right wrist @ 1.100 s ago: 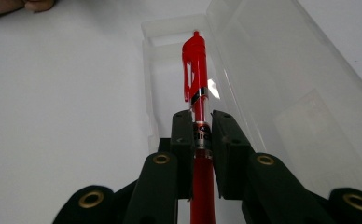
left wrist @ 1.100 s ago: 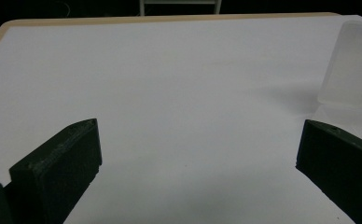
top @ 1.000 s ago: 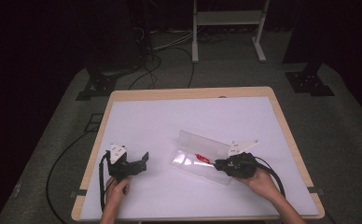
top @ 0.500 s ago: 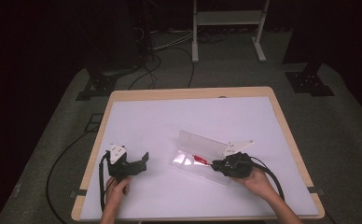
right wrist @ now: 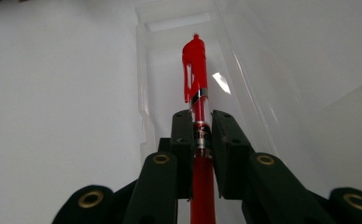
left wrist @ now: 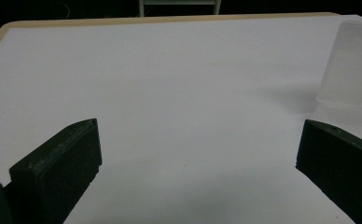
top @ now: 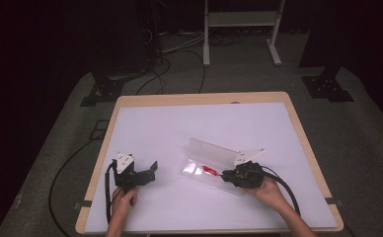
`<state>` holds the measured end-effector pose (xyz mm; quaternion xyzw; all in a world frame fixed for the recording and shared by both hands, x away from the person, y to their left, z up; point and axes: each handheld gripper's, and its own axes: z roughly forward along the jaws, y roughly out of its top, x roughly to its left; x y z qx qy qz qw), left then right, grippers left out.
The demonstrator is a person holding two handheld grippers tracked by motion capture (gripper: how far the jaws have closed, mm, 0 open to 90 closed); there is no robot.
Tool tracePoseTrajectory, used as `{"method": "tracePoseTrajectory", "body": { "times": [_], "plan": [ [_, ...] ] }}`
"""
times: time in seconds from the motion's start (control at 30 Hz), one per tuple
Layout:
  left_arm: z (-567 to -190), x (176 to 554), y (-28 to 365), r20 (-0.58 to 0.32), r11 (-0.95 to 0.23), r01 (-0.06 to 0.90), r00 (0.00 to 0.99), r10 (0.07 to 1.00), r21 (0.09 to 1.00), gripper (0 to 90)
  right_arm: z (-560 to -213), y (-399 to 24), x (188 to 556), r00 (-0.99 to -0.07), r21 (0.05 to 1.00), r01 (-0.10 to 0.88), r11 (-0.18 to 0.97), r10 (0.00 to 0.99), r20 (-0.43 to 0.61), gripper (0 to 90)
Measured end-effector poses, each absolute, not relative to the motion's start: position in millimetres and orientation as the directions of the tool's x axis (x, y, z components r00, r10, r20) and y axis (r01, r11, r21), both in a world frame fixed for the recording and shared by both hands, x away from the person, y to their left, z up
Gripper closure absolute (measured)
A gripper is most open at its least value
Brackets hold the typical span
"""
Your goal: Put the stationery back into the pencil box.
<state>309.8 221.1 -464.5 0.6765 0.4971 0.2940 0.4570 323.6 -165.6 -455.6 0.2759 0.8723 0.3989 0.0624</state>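
A clear plastic case (top: 204, 160) lies open on the white table, its lid raised at the far side. My right gripper (top: 226, 176) is at the case's near right end, shut on a red pen (top: 210, 171). In the right gripper view the red pen (right wrist: 196, 79) runs lengthwise between the jaws and over the case's tray (right wrist: 170, 42), with its clip end pointing away; the right gripper (right wrist: 201, 122) pinches its barrel. My left gripper (top: 152, 173) rests on the table to the left, apart from the case. The left gripper (left wrist: 198, 140) stands wide open with bare table between its jaws.
The white table top (top: 189, 123) has a wooden rim (top: 199, 98). The case's upright lid (left wrist: 349, 65) shows at the right of the left gripper view. Cables (top: 165, 54) and a metal stand (top: 241, 19) lie on the floor beyond the table.
My right gripper has shifted slightly left along the case with the red pen in it. The left gripper has kept still.
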Motion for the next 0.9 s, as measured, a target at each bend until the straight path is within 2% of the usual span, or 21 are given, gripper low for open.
{"method": "tracePoseTrajectory", "body": {
  "times": [0.9],
  "plan": [
    [-464.6, 310.3, 219.9, -0.049, -0.097, 0.403, 0.336, 0.941, 0.910, 0.0, -459.3, -165.7, 328.0, -0.835, 0.729, 0.448, 0.517, 0.534, 0.135, 76.3]
  ]
}}
